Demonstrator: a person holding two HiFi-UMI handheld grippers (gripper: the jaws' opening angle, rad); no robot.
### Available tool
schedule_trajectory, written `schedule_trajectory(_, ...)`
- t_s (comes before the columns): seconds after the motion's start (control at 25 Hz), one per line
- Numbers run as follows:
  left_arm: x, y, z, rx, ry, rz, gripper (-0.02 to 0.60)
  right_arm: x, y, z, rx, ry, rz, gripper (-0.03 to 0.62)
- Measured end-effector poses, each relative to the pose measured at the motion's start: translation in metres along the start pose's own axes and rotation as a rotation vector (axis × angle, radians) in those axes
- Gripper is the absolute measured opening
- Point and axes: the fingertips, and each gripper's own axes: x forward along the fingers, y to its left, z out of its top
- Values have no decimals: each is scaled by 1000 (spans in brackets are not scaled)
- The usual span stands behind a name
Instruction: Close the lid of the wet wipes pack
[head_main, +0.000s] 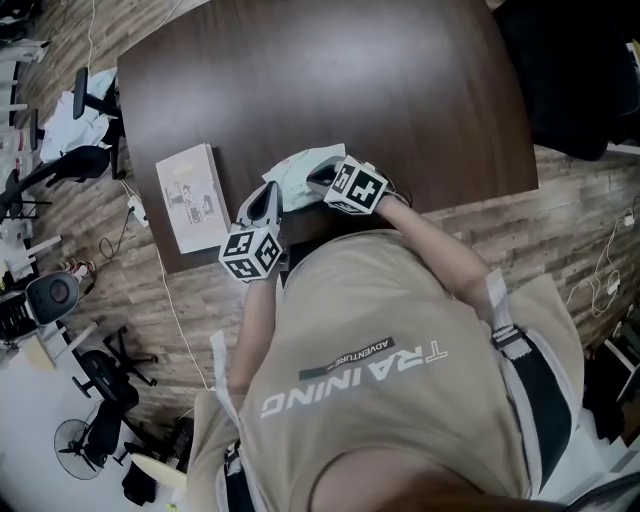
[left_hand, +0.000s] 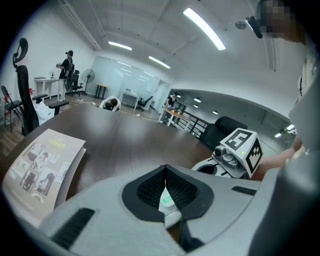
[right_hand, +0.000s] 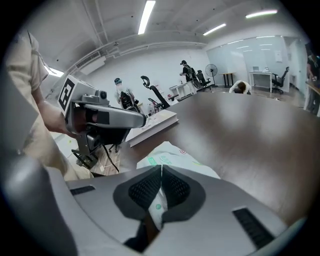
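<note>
The white wet wipes pack (head_main: 298, 168) with green print lies near the front edge of the dark wooden table (head_main: 330, 80). My left gripper (head_main: 267, 198) is shut on the pack's left end, and a strip of the pack (left_hand: 166, 199) shows between its pads. From the right, my right gripper (head_main: 320, 178) is shut on the pack's other end. The pack's top (right_hand: 172, 155) stretches ahead of it in the right gripper view. The lid is hidden by the grippers in all views.
A thin booklet (head_main: 192, 197) lies on the table to the left of the pack, close to the left gripper. The table's front edge runs just behind both grippers. Office chairs (head_main: 60, 160) and cables stand on the floor at the left.
</note>
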Motion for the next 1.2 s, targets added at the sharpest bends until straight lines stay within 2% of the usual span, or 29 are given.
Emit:
schedule_trajectory(0.2, -10, 9, -1, -11, -7, 28, 5, 12, 7, 0, -47, 51, 19, 15)
schedule_trajectory(0.52, -11, 17, -12, -33, 15, 41, 5, 24, 6, -3, -160, 101, -6, 15)
schedule_trajectory(0.76, -4, 6, -11, -28, 4, 14, 5, 22, 5, -8, -86, 40, 1, 15)
schedule_trajectory(0.88, -2, 10, -9, -9, -3, 14, 5, 24, 3, -6, -77, 6, -24, 15)
schedule_trajectory(1.0, -6, 10, -7, 0, -11, 7, 5, 21, 1, -6, -19, -33, -43, 14)
schedule_trajectory(1.2, -17, 12, 16, 9, -41, -15, 5, -13, -9, 17, 57, -150, -96, 14)
